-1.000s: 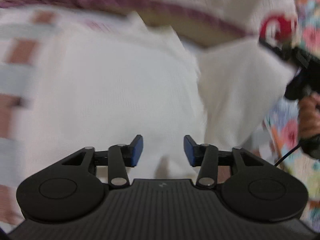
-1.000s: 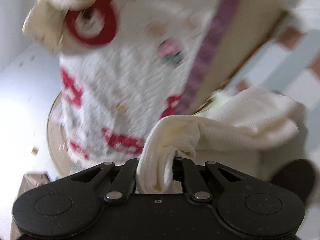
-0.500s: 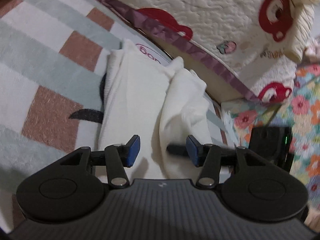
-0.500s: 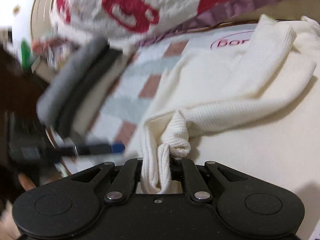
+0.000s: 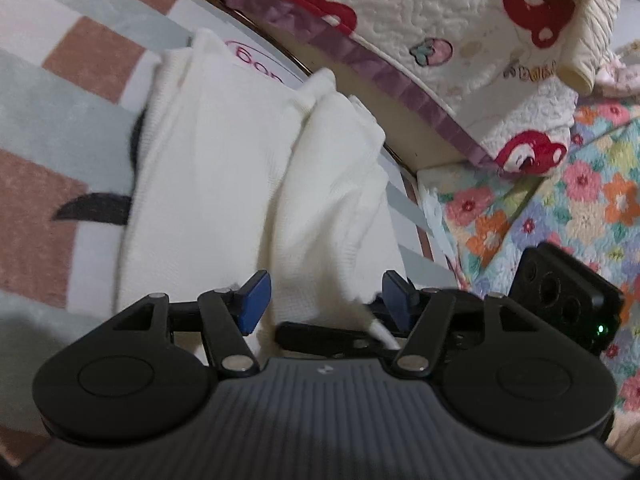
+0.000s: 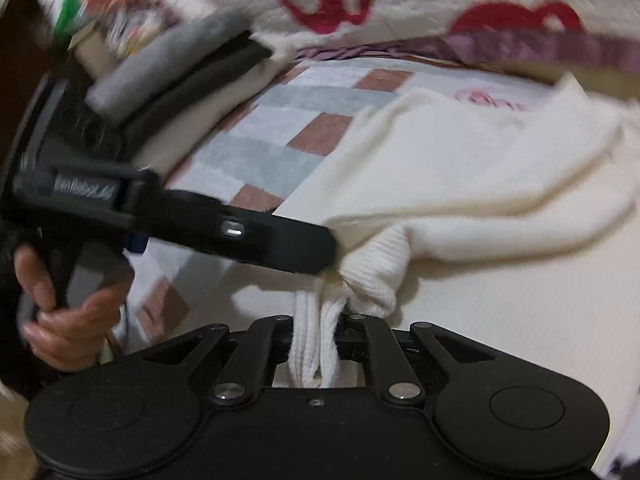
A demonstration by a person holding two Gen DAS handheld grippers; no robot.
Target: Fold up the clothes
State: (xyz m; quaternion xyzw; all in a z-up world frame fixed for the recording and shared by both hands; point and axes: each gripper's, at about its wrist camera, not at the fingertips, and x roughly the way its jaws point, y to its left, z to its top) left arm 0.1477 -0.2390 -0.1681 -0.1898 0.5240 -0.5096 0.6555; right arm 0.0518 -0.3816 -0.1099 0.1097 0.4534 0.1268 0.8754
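The cream top (image 5: 224,184) lay in long folds on the checked rug (image 5: 60,128), its ribbed cuff (image 6: 316,344) bunched and pinched in my right hand-held gripper (image 6: 316,332). My left hand-held gripper (image 5: 320,300) stood spread above the cloth, holding nothing. I judged the risks to be the thick cuff slipping free if I pulled hard, or the sleeve dragging the folds askew.

Cream knit garment (image 5: 224,184) lies partly folded on the checked blanket, long axis running 11 to 5 o'clock from my left camera, one fold lapped over at 1 o'clock. Ribbed edge (image 6: 316,344) bunched and pinched between my right fingers at 6 o'clock.
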